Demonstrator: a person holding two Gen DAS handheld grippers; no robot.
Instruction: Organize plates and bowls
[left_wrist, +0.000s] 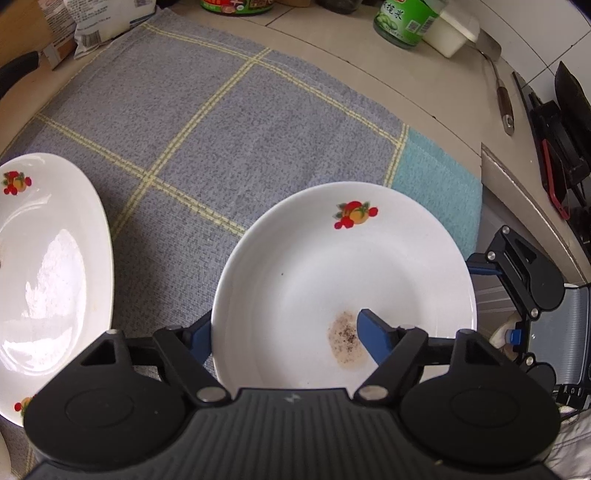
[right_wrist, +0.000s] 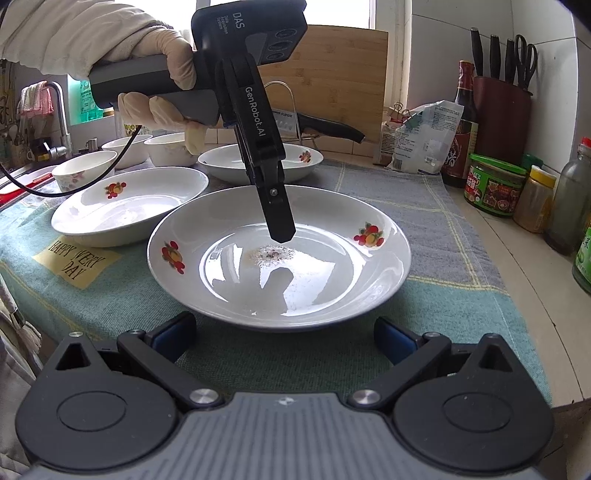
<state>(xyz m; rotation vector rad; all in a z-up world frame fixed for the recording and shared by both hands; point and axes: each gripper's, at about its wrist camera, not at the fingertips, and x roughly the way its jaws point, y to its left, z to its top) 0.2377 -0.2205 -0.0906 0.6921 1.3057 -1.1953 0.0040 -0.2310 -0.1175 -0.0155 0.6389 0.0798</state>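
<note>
A white plate (left_wrist: 369, 258) with fruit prints and a brown stain lies on the checked cloth (left_wrist: 207, 122). My left gripper (left_wrist: 286, 325) stands open astride its near-left rim, one finger outside the rim and the other above the stain. In the right wrist view this plate (right_wrist: 369, 266) is at the centre, and the left gripper's near finger (right_wrist: 280, 225) hangs just over the stain, held by a gloved hand (right_wrist: 166, 59). My right gripper (right_wrist: 284, 332) is open, low in front of the plate's near rim, with nothing between its fingers. Two more plates (right_wrist: 129, 206) (right_wrist: 258, 162) and bowls (right_wrist: 85, 170) lie behind.
Jars (right_wrist: 493, 188), bottles (right_wrist: 461, 122) and a knife block (right_wrist: 502, 107) line the right wall. A spatula (left_wrist: 502, 92) and a stove (left_wrist: 565, 147) lie past the cloth's right edge. A cutting board (right_wrist: 332, 74) leans at the back. A tap (right_wrist: 61, 110) stands far left.
</note>
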